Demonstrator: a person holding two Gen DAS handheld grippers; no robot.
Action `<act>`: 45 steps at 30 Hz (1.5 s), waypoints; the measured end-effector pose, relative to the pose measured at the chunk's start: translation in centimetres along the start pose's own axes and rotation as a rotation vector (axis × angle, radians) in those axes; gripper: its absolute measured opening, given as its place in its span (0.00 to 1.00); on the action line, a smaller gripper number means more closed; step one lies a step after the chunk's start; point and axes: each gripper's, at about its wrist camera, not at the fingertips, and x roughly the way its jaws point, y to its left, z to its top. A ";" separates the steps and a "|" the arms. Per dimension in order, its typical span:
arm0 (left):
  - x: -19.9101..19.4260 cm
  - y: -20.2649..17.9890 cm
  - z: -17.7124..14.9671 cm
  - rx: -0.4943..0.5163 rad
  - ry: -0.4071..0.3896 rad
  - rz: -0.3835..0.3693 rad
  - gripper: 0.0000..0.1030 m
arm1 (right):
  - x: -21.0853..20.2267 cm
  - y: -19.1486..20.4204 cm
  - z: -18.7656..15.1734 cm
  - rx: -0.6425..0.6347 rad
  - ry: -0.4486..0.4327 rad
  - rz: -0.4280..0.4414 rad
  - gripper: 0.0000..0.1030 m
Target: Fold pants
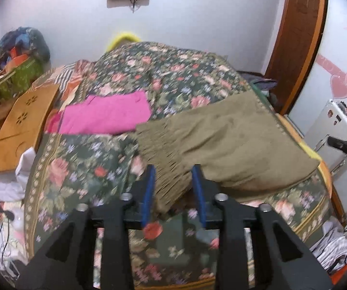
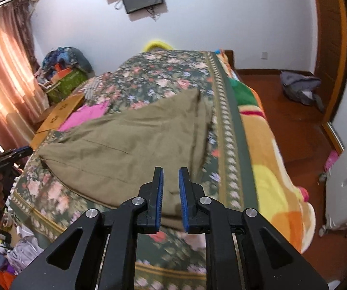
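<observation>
**Mid-fold, reaching for the near edge**

Lying folded on the floral bedspread (image 2: 224,111): olive pants (image 1: 221,142). Hovering at the near edge with 2 tongs, left gripper (image 1: 174,169) parted wide, right gripper (image 2: 171,171) parted narrowly, neither gripping. Probably needing next: pinching both corners, lifting together.

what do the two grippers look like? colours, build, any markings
Both match. The left gripper and right gripper each have matte black angular bodies with triangular cut-outs, silver round pivot pins, and two black fingers lined with ribbed blue pads. No cables show on them. From the right view, the left gripper's side bears small pale lettering, too blurred to read.
</observation>
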 end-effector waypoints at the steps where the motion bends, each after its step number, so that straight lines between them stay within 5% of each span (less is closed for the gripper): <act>1: 0.3 -0.5 0.2 0.006 0.002 -0.012 0.32 | 0.4 0.5 0.1 -0.009 0.001 0.011 0.15; 7: 3.7 -2.9 -0.3 0.032 0.069 -0.063 0.32 | 3.6 2.2 -0.6 -0.036 0.062 0.043 0.19; 15: 7.4 -3.1 -3.1 -0.072 0.144 -0.139 0.36 | 6.2 2.1 -3.3 -0.050 0.183 0.031 0.19; 23: 6.8 -2.6 -1.2 -0.064 0.163 -0.137 0.36 | 5.6 2.0 -2.8 -0.046 0.192 0.032 0.24; 31: 4.8 1.2 3.8 -0.092 0.040 -0.029 0.46 | 4.2 0.7 1.5 -0.062 0.087 0.008 0.32; 40: 10.6 6.4 6.9 -0.156 0.105 0.050 0.47 | 7.3 -1.7 6.7 -0.097 0.028 -0.061 0.38; 43: 13.2 6.9 7.4 -0.145 0.137 0.077 0.67 | 9.3 -2.6 8.2 -0.097 0.028 -0.065 0.42; 45: 14.2 7.0 7.5 -0.152 0.146 0.078 0.72 | 11.1 -3.3 8.9 -0.084 0.038 -0.062 0.44</act>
